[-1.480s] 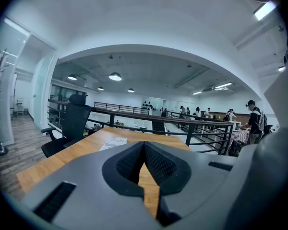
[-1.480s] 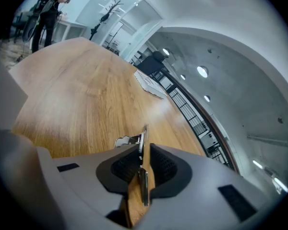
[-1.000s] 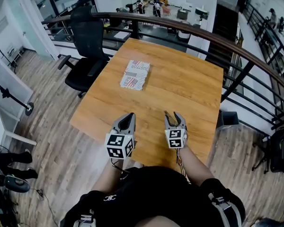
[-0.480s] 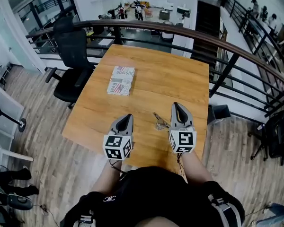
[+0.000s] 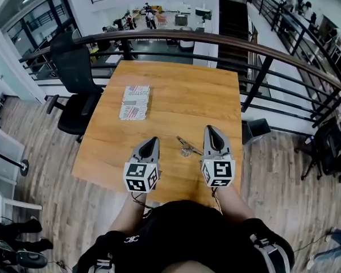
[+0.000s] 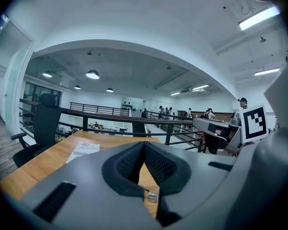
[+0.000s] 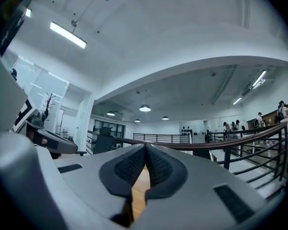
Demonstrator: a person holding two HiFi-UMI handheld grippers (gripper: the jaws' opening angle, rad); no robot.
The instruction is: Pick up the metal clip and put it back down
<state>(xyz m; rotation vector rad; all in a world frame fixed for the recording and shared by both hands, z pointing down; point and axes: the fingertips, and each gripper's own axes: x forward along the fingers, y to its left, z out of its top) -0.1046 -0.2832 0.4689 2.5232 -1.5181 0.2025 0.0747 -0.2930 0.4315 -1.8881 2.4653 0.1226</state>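
Note:
The metal clip (image 5: 186,147) lies on the wooden table (image 5: 176,90), in the gap between my two grippers and closer to the right one. My right gripper (image 5: 209,129) hovers just right of it, jaws shut with nothing between them; its own view shows the pads (image 7: 145,146) pressed together over bare wood. My left gripper (image 5: 153,140) sits to the clip's left, also shut and empty. Through the slit under its closed jaws (image 6: 144,143) a small shiny piece (image 6: 151,195) shows, probably the clip.
A printed booklet (image 5: 134,102) lies at the table's far left, also seen in the left gripper view (image 6: 85,149). A black office chair (image 5: 74,78) stands off the left edge. A curved railing (image 5: 216,41) runs behind the table, with a drop beyond it.
A second ago the right gripper stood wide with the clip at its jaws. The clip now lies on the table and the right jaws have shut empty. The left gripper kept its place.

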